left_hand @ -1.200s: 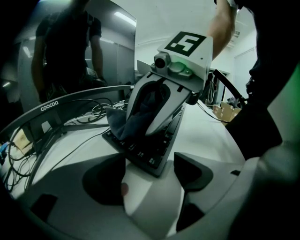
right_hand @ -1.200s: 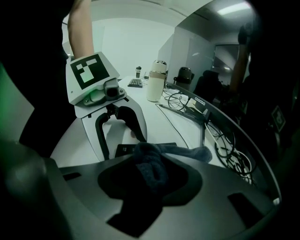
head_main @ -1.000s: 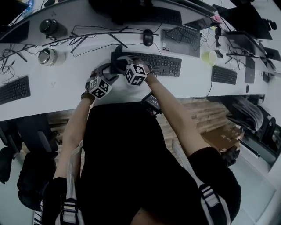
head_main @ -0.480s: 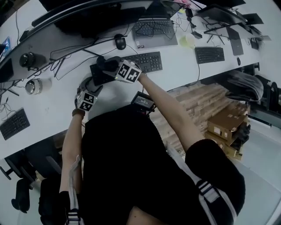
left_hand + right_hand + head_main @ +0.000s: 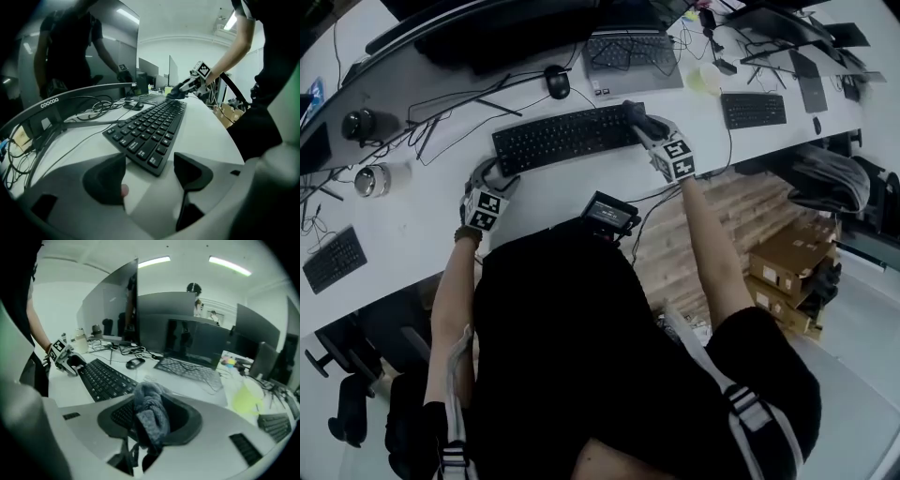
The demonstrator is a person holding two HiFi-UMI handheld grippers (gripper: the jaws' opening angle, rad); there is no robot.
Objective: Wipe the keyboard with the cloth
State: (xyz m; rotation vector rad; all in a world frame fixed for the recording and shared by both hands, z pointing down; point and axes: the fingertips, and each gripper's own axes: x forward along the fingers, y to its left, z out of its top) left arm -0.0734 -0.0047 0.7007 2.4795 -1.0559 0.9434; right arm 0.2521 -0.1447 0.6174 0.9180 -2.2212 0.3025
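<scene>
white table (image 5: pixel 403 234): at the right end of the keyboard (image 5: pixel 567 139) the cloth (image 5: pixel 149 416) is being pinched by the opening right claw (image 5: pixel 631 110); the left claw (image 5: pixel 149 165) is being held spread.

Dim, muted head view, white desk (image 5: pixel 412 217) bright, ceiling strip lights (image 5: pixel 229 266) glaring, fisheye bending edges, black vignette corners.

The curved monitor (image 5: pixel 79 61) bears "coocaa" on its lower edge.

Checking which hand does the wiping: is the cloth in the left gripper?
No, the left gripper has its jaws apart and empty; the cloth sits between the opening jaws of the right gripper.
</scene>
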